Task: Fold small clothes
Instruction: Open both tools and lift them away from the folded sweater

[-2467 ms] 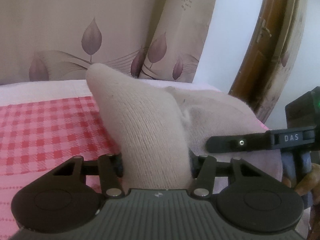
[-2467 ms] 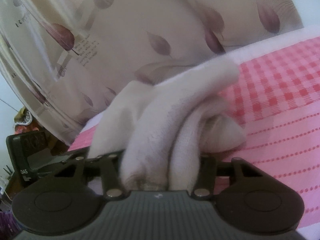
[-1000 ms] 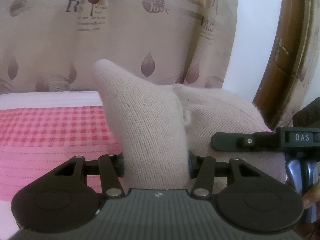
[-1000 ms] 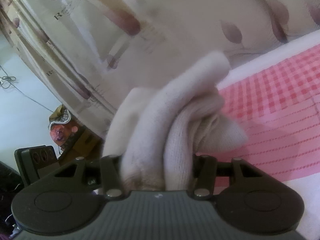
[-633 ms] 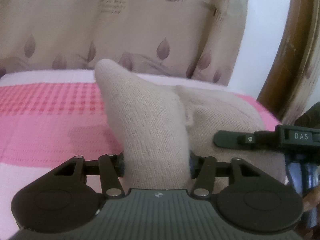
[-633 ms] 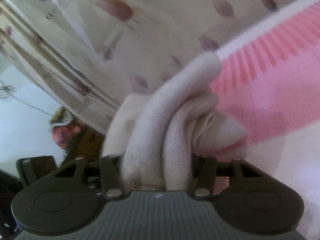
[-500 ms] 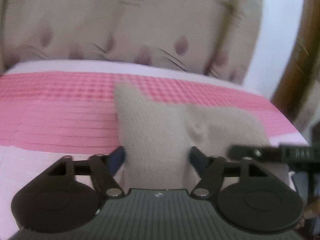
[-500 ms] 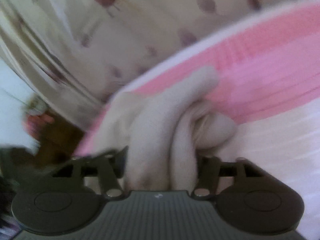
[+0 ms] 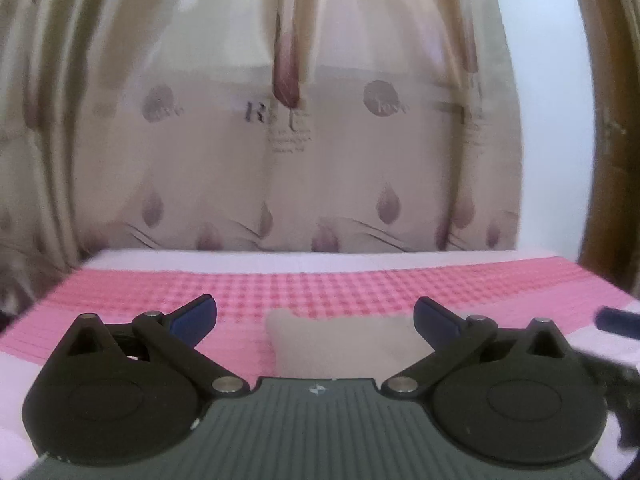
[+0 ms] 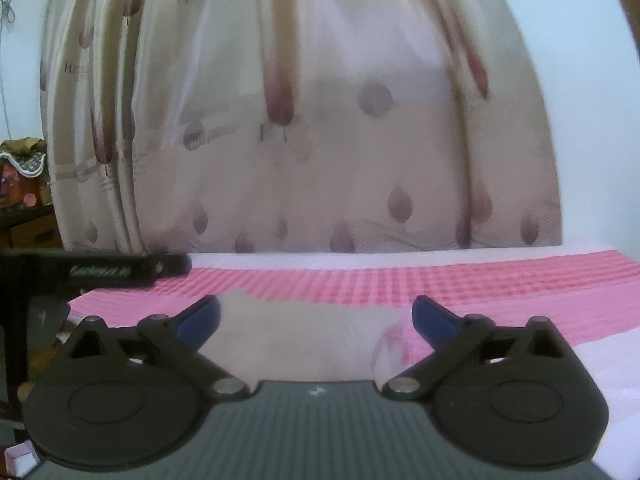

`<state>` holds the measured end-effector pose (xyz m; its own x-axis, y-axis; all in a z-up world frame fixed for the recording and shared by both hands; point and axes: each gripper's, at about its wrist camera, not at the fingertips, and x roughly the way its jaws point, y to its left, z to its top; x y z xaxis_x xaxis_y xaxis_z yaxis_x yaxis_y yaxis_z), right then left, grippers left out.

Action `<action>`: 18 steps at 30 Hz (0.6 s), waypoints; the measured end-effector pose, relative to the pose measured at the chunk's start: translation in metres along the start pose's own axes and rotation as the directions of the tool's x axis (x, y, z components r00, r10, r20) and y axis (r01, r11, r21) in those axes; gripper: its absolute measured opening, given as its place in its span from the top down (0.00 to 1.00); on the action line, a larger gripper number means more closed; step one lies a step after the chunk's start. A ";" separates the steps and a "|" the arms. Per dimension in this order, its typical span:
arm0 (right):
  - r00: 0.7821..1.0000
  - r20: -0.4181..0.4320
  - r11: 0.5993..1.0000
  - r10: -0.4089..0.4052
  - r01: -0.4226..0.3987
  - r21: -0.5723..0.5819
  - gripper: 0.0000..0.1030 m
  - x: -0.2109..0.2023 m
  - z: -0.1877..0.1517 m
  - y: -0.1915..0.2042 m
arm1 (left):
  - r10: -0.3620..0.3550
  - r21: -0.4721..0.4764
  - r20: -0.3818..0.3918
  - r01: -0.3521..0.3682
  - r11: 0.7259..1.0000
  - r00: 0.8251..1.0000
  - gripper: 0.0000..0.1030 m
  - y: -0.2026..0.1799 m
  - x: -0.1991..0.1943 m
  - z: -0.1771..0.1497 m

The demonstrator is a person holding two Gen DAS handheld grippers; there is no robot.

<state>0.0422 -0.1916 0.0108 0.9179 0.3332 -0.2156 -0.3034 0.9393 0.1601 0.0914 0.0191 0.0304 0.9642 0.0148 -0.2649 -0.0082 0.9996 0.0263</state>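
The beige knit garment (image 9: 344, 344) lay flat on the pink checked bedspread (image 9: 360, 292), near its front edge and well short of the white strip along the far edge under the curtain (image 9: 320, 160). The left gripper (image 9: 315, 314) was spreading its jaws wide, the knit lying between them but untouched by either pad. The right gripper (image 10: 316, 314) was opening likewise, over the same garment (image 10: 296, 340), gripping nothing. This looked like the release that ends a fold. Whether the folded edges lined up was too blurred to judge. The next move probably called for backing both claws clear without snagging the knit, then checking the fold.
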 end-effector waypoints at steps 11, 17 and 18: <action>0.999 -0.019 0.999 -0.034 0.034 -0.008 0.00 -0.020 -0.002 0.000 | -0.019 -0.190 0.132 0.044 0.981 0.991 0.00 0.013 -0.051 0.020; 1.000 -0.018 1.000 -0.020 0.019 -0.022 0.00 -0.030 -0.003 0.008 | -0.048 -0.151 0.095 0.062 0.987 0.994 0.00 0.010 -0.056 0.021; 1.000 -0.019 1.000 -0.014 0.013 -0.023 0.00 -0.031 -0.003 0.009 | -0.053 -0.154 0.090 0.066 0.986 0.995 0.00 0.010 -0.056 0.020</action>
<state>0.0104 -0.1929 0.0164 0.9171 0.3216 -0.2357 -0.2969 0.9454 0.1347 0.0425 0.0281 0.0649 0.9832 -0.0403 -0.1778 0.0152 0.9900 -0.1401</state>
